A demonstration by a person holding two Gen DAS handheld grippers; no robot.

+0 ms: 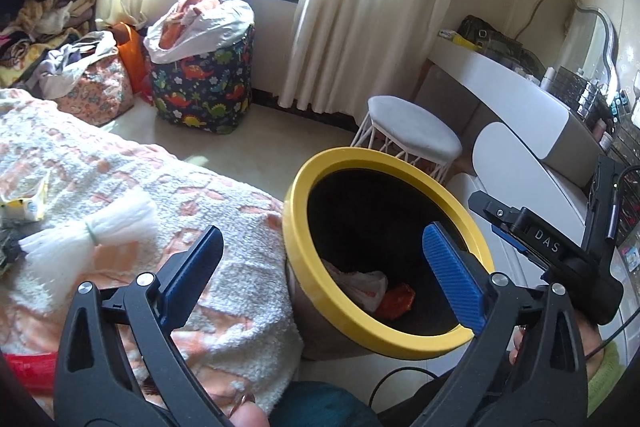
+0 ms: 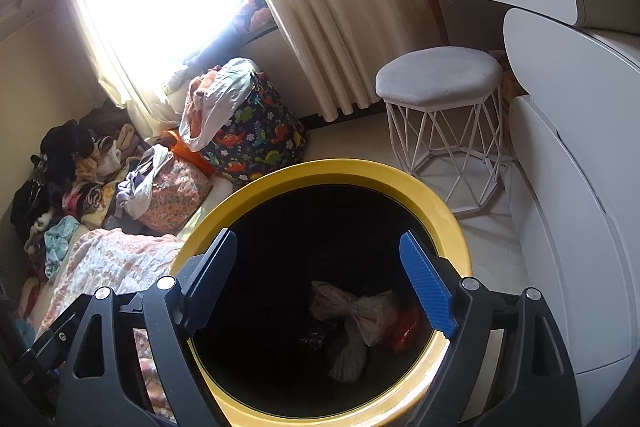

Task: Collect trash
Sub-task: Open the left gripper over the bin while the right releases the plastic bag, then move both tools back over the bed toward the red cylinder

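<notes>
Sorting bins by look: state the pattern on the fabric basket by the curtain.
Colourful dinosaurs on dark navy fabric basket; clearest in the left wrist view.

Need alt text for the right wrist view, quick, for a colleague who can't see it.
The open, empty right gripper hovers over a black bin with a yellow rim; crumpled plastic bags and an orange wrapper lie at its bottom. Behind it are a white wire-legged stool and a dinosaur-print fabric basket.

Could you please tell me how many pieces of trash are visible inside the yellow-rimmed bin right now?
3: a crumpled white plastic bag at the bottom, an orange-red wrapper to its right, and a small dark wrapper to its left. The dark yellow-rimmed bin may hide more.
</notes>
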